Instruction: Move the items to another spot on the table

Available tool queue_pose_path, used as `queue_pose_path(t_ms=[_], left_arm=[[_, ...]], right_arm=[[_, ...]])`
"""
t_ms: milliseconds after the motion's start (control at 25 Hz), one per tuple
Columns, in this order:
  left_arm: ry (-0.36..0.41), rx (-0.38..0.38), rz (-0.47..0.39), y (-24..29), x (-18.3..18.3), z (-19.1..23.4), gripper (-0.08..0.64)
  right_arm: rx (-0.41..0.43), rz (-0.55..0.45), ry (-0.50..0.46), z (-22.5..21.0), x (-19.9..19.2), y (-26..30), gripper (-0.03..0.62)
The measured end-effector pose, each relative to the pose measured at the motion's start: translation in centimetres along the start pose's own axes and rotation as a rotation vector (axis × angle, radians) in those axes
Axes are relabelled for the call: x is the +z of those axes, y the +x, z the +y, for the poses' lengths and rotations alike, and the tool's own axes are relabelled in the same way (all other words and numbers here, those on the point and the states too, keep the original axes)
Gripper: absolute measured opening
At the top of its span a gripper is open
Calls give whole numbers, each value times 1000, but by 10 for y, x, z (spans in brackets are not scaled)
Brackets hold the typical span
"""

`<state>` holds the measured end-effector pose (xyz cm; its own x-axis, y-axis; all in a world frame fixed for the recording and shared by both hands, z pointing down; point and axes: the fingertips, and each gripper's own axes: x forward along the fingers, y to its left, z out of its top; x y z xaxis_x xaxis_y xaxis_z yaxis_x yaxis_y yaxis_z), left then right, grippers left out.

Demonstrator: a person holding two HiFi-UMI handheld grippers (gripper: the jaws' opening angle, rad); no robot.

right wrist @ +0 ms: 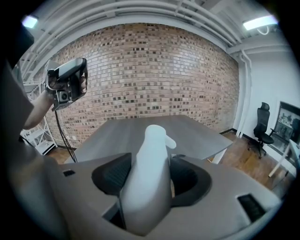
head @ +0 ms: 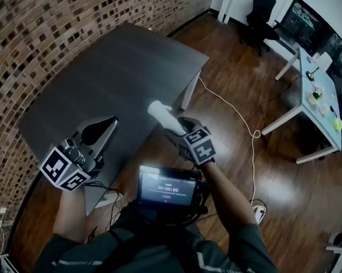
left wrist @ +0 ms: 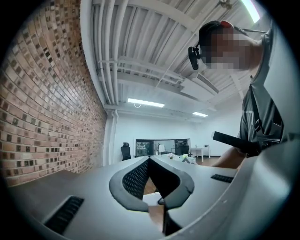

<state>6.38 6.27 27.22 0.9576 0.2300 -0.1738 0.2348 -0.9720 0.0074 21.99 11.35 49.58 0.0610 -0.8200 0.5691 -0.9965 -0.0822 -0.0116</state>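
A white plastic bottle [head: 163,115] with a rounded cap sits between the jaws of my right gripper [head: 175,128], which is shut on it. The bottle is held in the air by the near right edge of the bare grey table [head: 124,63]. In the right gripper view the bottle [right wrist: 149,159] stands upright between the dark pads, with the table [right wrist: 201,136] beyond it. My left gripper [head: 100,130] hovers over the table's near left part, its jaws shut with nothing between them. The left gripper view shows the tips of the left gripper [left wrist: 149,161] meeting.
A brick wall [head: 50,21] runs along the table's far left side. On the wooden floor to the right are a cable [head: 244,118], a white desk [head: 316,104] with small items and an office chair [head: 262,16]. A small screen [head: 168,186] hangs at the person's chest.
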Motion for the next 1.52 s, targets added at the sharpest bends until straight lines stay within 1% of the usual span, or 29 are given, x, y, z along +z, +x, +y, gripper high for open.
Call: queue_pose_path(t_ms=[280,400,520,600,800,1000,1200,1360,1520], left_arm=[[2,59,6,58,-7,33,2],[13,67,2,75,-5,34,2],[30,69,17,88,-3,31,2],[40,89,21,95,0,35,3],[68,162,28,117,1,49,2],[103,266,36,145,-4,60,2],[129,383,44,202,-9,87,3],[125,430,9,222,-9,89,2],[128,479,30,244,-17,99,3]], right_arm=[[30,1,-9,-67,16,14,265],[33,-12,-22,-89,26,16,265],[52,-13,-33,-104,34,19,265],[67,-21,-44,-114,45,23,265],[109,-43,-81,-148,64,36,265],[203,-51,-146,-174,77,57,265],[305,-54,-232,-227,102,83,265],[362,-70,-285,-244,113,98,265],[405,-40,-298,-264,118,111,264]])
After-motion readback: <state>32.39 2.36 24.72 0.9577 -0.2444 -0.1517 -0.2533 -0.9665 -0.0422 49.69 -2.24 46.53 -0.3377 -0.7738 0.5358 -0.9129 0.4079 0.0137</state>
